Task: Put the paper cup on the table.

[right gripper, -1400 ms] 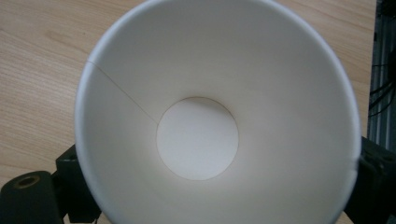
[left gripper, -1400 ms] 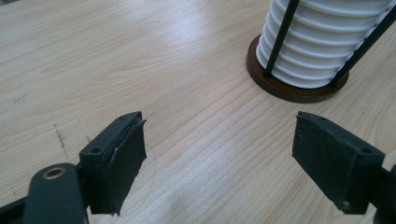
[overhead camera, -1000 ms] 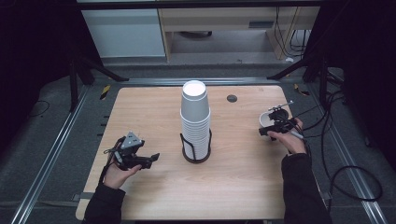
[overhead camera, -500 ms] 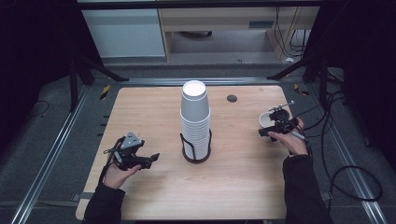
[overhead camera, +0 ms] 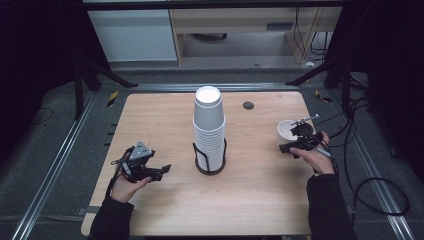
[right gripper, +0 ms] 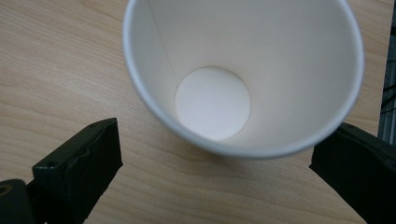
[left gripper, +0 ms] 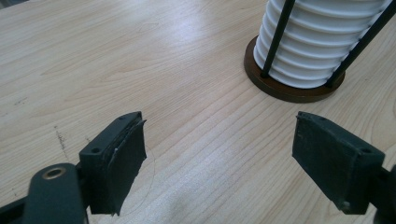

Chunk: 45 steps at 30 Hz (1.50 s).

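One paper cup (right gripper: pixel 243 74) already stands upright on the bench, well right of the cup stack (overhead camera: pixel 209 127), between the right gripper (overhead camera: pixel 300 142)'s open jaws (left gripper (left gripper: pixel 219 158) open, empty), stack remaining.

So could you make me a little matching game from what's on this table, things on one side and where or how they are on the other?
Things:
1. single paper cup
2. stack of cups
3. left gripper
4. small dark disc

Places or states:
A. open over bare wood
B. in a black wire holder
C. upright near the table's right edge
D. flat on the far part of the table

Pairs: 1-C, 2-B, 3-A, 4-D
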Each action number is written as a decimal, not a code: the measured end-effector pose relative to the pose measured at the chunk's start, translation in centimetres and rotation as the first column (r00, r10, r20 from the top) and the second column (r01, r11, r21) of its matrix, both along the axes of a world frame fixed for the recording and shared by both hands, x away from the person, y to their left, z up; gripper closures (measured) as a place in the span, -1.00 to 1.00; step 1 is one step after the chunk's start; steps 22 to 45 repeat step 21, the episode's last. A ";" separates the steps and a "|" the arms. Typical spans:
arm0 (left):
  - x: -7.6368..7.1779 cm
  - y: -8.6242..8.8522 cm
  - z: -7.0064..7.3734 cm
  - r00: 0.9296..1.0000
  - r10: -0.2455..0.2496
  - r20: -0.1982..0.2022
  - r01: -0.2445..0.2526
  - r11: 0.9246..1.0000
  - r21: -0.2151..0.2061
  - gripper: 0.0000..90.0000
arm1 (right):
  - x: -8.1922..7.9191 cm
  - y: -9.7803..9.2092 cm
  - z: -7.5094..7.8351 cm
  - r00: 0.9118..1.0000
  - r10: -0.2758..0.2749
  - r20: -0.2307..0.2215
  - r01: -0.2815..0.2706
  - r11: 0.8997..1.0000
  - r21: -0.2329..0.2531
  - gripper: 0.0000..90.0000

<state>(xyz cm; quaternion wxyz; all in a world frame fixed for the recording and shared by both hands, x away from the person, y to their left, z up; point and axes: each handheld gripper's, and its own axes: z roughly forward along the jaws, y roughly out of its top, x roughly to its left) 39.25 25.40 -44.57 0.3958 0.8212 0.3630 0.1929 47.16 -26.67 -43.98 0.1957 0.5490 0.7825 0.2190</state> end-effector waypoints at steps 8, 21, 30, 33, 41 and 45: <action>-0.1 0.2 0.1 1.000 0.007 0.005 -0.007 1.000 -0.005 -0.63 | -2.9 0.5 0.5 0.998 0.023 0.066 -0.024 1.000 0.011 -0.96; -0.1 0.7 -0.1 1.000 0.024 0.000 -0.024 1.000 -0.001 -0.64 | -9.2 1.6 0.6 0.971 0.064 0.232 -0.082 0.994 0.067 -0.94; -0.1 0.7 -0.1 1.000 0.024 0.000 -0.024 1.000 -0.001 -0.64 | -9.2 1.6 0.6 0.971 0.064 0.232 -0.082 0.994 0.067 -0.94; -0.1 0.7 -0.1 1.000 0.024 0.000 -0.024 1.000 -0.001 -0.64 | -9.2 1.6 0.6 0.971 0.064 0.232 -0.082 0.994 0.067 -0.94; -0.1 0.7 -0.1 1.000 0.024 0.000 -0.024 1.000 -0.001 -0.64 | -9.2 1.6 0.6 0.971 0.064 0.232 -0.082 0.994 0.067 -0.94; -0.1 0.7 -0.1 1.000 0.024 0.000 -0.024 1.000 -0.001 -0.64 | -9.2 1.6 0.6 0.971 0.064 0.232 -0.082 0.994 0.067 -0.94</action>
